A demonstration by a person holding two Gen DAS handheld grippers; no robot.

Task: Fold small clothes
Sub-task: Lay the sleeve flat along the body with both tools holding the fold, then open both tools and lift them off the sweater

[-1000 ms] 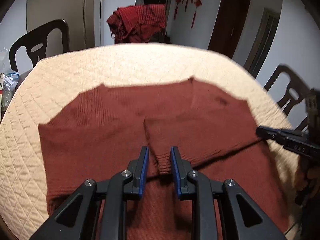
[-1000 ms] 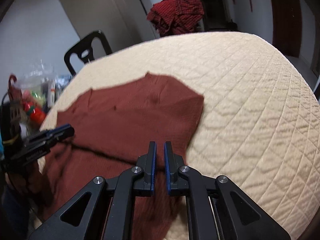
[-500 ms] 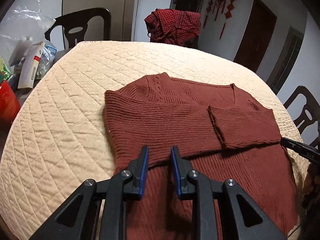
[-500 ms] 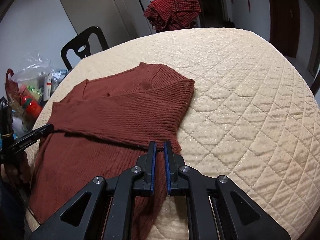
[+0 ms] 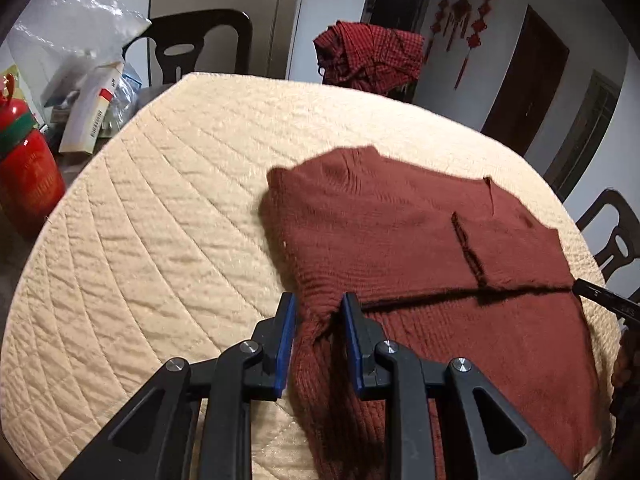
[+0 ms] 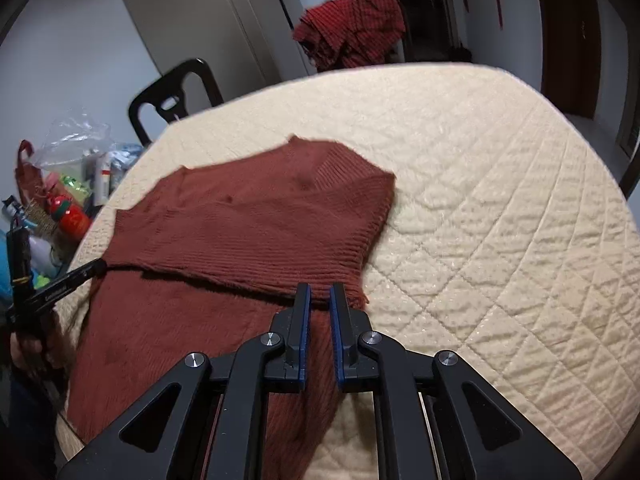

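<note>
A rust-red knit sweater (image 5: 400, 232) lies on the quilted cream table cover (image 5: 160, 240), both sleeves folded across its chest. It also shows in the right wrist view (image 6: 248, 232). My left gripper (image 5: 318, 312) is open, its jaws on either side of the sweater's left side edge, where the cloth bunches between them. My right gripper (image 6: 319, 300) is nearly closed, pinching the sweater's right side edge below the folded sleeve. The right gripper's tip shows at the right edge of the left wrist view (image 5: 600, 296). The left gripper shows at the left of the right wrist view (image 6: 68, 280).
A black chair (image 5: 192, 44) stands behind the table. A red checked cloth (image 5: 372, 56) hangs on another chair at the back. A red canister (image 5: 28, 176) and a bag of clutter (image 5: 92, 104) sit off the table's left. Another chair (image 5: 616, 236) is at the right.
My left gripper has moved left from over the sweater's middle to its left side edge. My right gripper has stayed on the right edge.
</note>
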